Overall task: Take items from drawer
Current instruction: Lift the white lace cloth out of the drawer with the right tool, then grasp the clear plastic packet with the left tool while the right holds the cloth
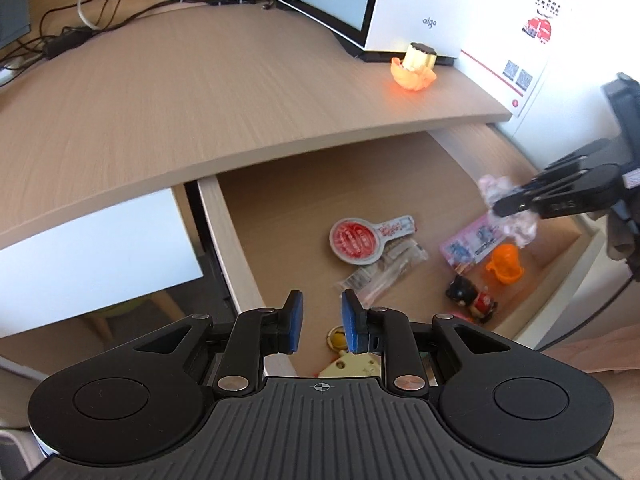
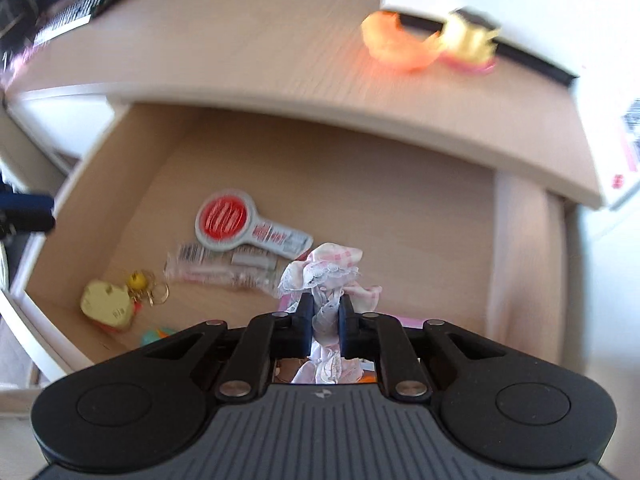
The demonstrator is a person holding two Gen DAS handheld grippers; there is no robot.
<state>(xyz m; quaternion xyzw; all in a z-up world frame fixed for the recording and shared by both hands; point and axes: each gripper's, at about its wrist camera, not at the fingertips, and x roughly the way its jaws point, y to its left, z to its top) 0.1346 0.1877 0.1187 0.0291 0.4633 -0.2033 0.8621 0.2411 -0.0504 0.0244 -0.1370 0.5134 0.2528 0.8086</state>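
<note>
The wooden drawer (image 1: 260, 200) stands pulled out under the desk. My right gripper (image 2: 325, 308) is shut on a pink-and-white lacy cloth (image 2: 332, 268), lifted above the drawer's right side; the left wrist view shows the same gripper (image 1: 502, 208) with the cloth (image 1: 516, 224). My left gripper (image 1: 320, 312) is open and empty over the drawer's front left. Inside lie a red-and-grey paddle-shaped pack (image 1: 360, 238), a clear wrapped packet (image 1: 384, 270), a pink card pack (image 1: 476, 242), an orange toy (image 1: 506, 266), a black-and-red figure (image 1: 474, 300) and a yellow keychain (image 2: 108, 304).
On the desk top (image 1: 180, 92) sit an orange toy with a pale yellow piece (image 1: 414, 66), beside a white box marked aigo (image 1: 400, 4). Cables (image 1: 92, 12) lie at the back left. A white panel (image 1: 88, 240) is left of the drawer.
</note>
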